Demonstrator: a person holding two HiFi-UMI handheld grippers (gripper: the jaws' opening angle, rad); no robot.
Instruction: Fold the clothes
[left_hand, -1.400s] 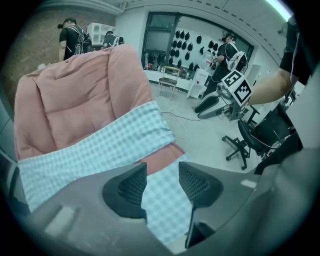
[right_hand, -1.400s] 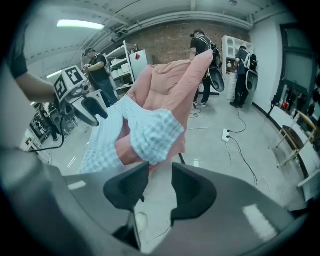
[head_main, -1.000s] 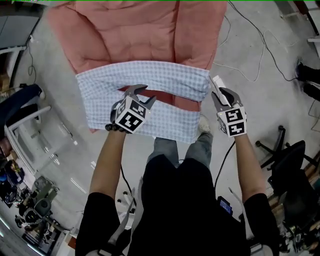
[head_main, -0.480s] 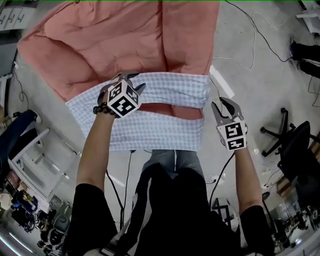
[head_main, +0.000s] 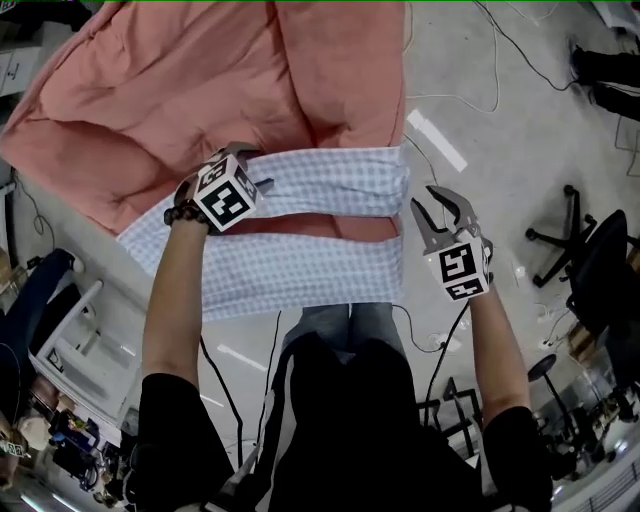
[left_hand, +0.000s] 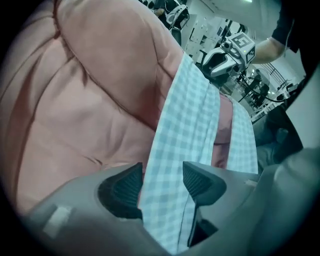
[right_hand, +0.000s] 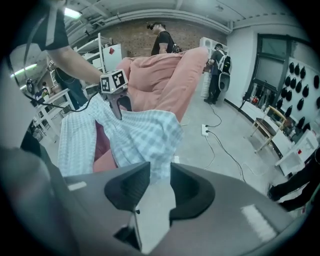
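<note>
Bright even indoor light, soft shadows, strong fisheye bending at edges, dark rounded corners, mild softness

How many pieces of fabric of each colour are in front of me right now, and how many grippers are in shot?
Salmon-pink quilt: 1
Blue-and-white checked garment: 1
Grippers: 2, the left gripper and the right gripper
Total: 4
</note>
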